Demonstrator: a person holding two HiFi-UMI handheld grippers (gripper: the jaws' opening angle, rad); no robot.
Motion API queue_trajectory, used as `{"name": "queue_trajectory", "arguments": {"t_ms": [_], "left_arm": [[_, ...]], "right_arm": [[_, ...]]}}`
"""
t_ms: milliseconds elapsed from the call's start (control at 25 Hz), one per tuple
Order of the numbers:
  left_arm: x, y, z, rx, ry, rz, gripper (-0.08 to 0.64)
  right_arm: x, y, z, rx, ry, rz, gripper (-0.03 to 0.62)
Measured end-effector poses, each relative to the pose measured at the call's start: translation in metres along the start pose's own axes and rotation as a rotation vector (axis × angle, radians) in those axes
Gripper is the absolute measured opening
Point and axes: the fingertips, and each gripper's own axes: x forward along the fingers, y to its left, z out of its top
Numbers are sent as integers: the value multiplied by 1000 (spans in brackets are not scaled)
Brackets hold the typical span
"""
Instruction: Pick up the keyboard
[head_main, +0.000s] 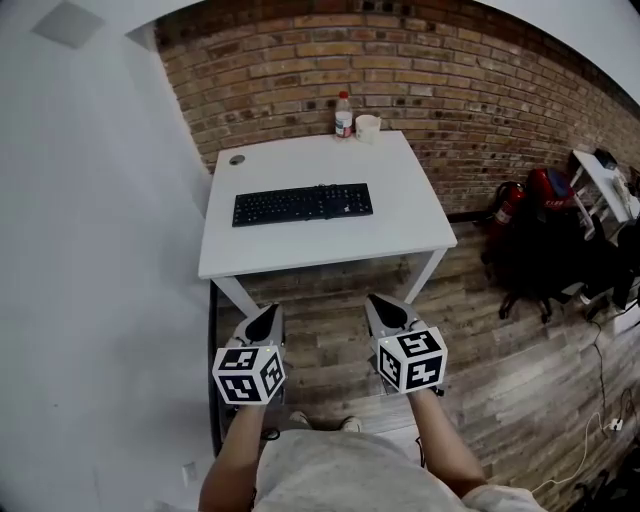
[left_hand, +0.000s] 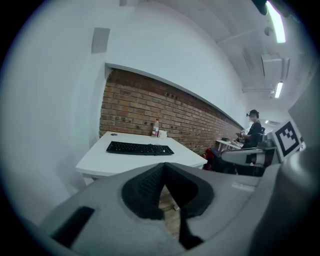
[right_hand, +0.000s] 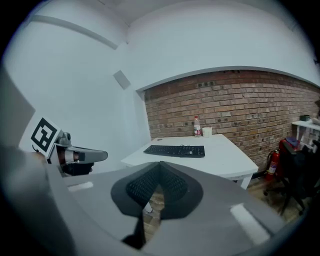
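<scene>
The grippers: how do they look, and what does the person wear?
The left gripper and right gripper are grey, tapering to pointed jaws with black ribbed pads. Each carries a white cube with black square markers. The person wears a light grey top.

The keyboard (head_main: 302, 204) lies across the middle of the table (head_main: 300, 248). A bottle (head_main: 343, 116) and, just right of it, a cup (head_main: 368, 127) stand at its far edge by the brick wall (head_main: 450, 80). The left gripper (head_main: 268, 312) and the right gripper (head_main: 380, 300) hang side by side before the near edge.
</scene>
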Motion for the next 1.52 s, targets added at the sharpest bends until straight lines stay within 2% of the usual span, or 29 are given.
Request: {"name": "queue_trajectory", "arguments": {"t_ms": [240,640,1120,1520], "left_arm": [[8,-8,-6,-2,11,22,-3],[52,20,0,-34,12,26,-3],[158,86,37,-40,75,-43,-3],[220,143,73,-33,104,-95,-3]], "right_arm": [[3,-18,-5,9,7,19,6],[50,-33,-6,6,41,35,6],[162,-70,17,61,92,-24,8],[235,-89,37,90,140,-101,8]]}}
